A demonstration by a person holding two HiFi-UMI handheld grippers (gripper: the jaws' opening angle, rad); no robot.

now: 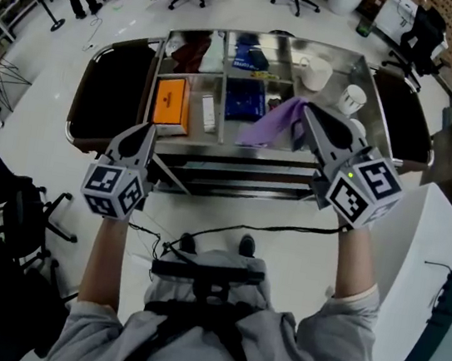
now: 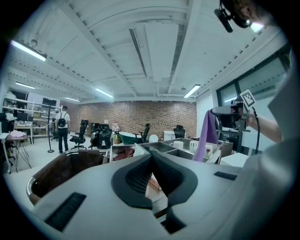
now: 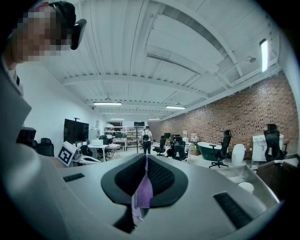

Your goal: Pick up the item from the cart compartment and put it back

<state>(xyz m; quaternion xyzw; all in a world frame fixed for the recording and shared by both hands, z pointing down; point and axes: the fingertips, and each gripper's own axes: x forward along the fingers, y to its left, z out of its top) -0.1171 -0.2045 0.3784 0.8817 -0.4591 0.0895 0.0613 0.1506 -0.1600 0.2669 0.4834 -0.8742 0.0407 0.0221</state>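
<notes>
A purple cloth hangs from my right gripper, which is shut on its upper corner above the right half of the steel cart. In the right gripper view the cloth is pinched between the closed jaws and trails toward the camera. The left gripper view shows the cloth dangling over the cart's compartments. My left gripper is shut and holds nothing; it hovers at the cart's front left, just short of an orange box.
The compartments hold a blue packet, a small white box, a dark red cloth and two white cups. Dark trays flank the cart. A white cabinet stands right, an office chair left.
</notes>
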